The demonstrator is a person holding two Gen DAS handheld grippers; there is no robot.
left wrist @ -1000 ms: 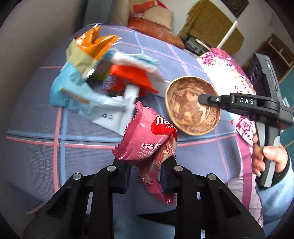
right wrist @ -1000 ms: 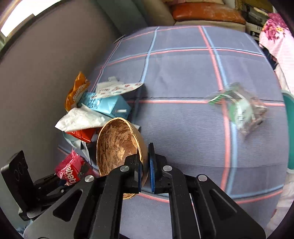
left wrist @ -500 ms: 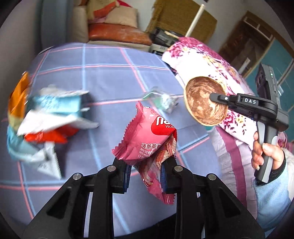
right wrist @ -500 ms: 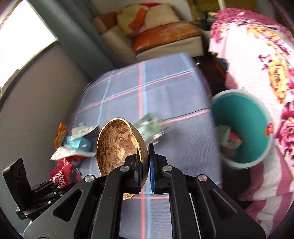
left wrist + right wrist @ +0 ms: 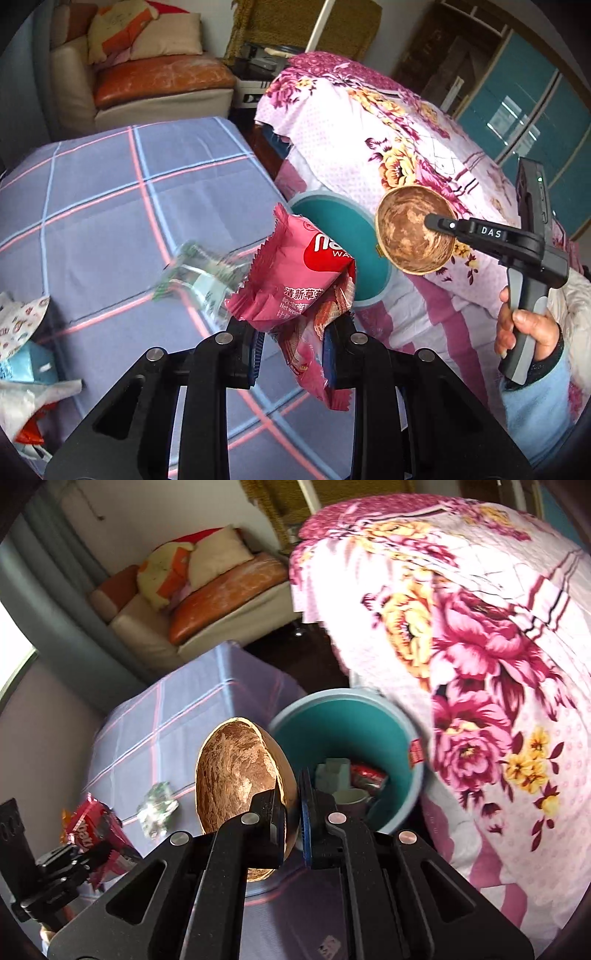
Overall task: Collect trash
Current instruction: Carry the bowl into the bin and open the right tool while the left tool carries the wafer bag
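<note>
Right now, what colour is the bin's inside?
Teal; the bin shows best in the right wrist view.

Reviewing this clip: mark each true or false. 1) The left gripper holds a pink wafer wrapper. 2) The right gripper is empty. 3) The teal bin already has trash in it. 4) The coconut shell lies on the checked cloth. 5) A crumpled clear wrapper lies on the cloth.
1) True: the left gripper is shut on the pink wafer wrapper.
2) False: the right gripper clamps the coconut shell.
3) True: the teal bin holds a cup and wrappers.
4) False: it is held in the air.
5) True: the clear wrapper lies on the checked cloth.
</note>
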